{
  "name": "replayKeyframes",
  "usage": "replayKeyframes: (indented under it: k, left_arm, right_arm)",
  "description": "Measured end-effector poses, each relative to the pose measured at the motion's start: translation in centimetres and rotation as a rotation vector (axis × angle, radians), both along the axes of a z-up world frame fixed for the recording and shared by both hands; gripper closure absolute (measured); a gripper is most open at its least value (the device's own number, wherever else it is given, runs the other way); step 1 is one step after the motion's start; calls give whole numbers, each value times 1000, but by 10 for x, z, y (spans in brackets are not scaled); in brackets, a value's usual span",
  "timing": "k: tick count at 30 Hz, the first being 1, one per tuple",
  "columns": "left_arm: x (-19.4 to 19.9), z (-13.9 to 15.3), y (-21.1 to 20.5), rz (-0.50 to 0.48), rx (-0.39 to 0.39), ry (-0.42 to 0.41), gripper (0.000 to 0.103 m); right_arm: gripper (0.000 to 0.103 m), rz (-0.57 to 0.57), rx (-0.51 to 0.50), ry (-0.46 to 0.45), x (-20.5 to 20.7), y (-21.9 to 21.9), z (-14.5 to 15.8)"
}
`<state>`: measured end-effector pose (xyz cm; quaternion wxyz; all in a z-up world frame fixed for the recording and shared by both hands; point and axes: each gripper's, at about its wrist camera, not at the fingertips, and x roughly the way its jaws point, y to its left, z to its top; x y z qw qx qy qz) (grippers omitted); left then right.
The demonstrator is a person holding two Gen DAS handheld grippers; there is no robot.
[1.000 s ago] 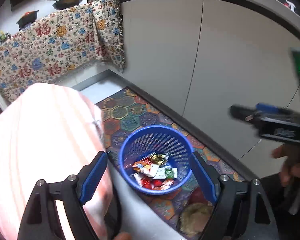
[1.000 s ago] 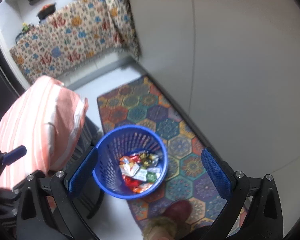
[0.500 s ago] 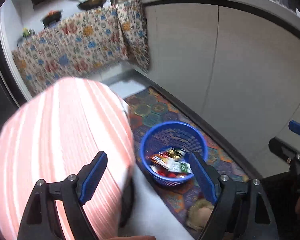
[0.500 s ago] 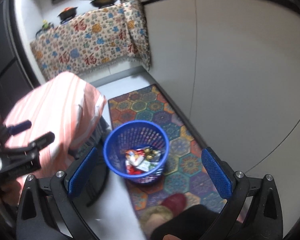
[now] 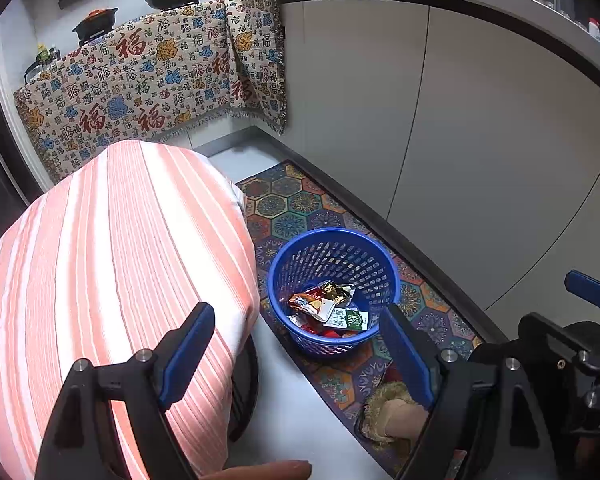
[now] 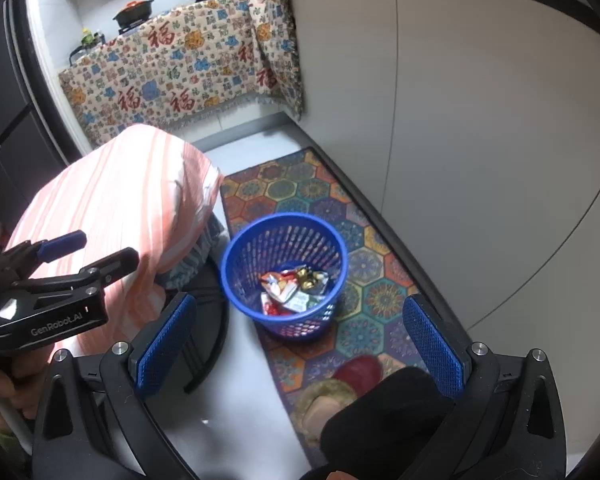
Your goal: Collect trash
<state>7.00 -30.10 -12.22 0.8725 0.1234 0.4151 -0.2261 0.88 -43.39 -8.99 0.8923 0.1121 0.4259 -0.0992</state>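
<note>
Both the left claw (image 5: 296, 344) and the right claw (image 6: 300, 340) are held released and empty, well above the blue basket (image 5: 334, 288) in which the collected wrappers (image 5: 326, 310) lie, on the patterned rug (image 5: 292, 208) beside the striped-cloth worktop (image 5: 112, 264). No loose trash is seen, so the collecting step is judged nearly finished. Next, a search for any remaining litter, or a grasp on the basket rim, is called for.

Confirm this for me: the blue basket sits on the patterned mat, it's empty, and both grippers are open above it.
Not quite: the blue basket isn't empty. The left wrist view shows crumpled wrappers lying in its bottom. The rest holds: it stands on the patterned mat, and the left gripper and right gripper are both open above it.
</note>
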Motion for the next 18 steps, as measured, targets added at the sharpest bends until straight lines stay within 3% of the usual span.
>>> replayKeyframes:
  k: [18]
  left_arm:
    - [-6,4,3,-8,-1,-3,17]
  right_arm:
    - [0,6,-6,-4,-6,11,7]
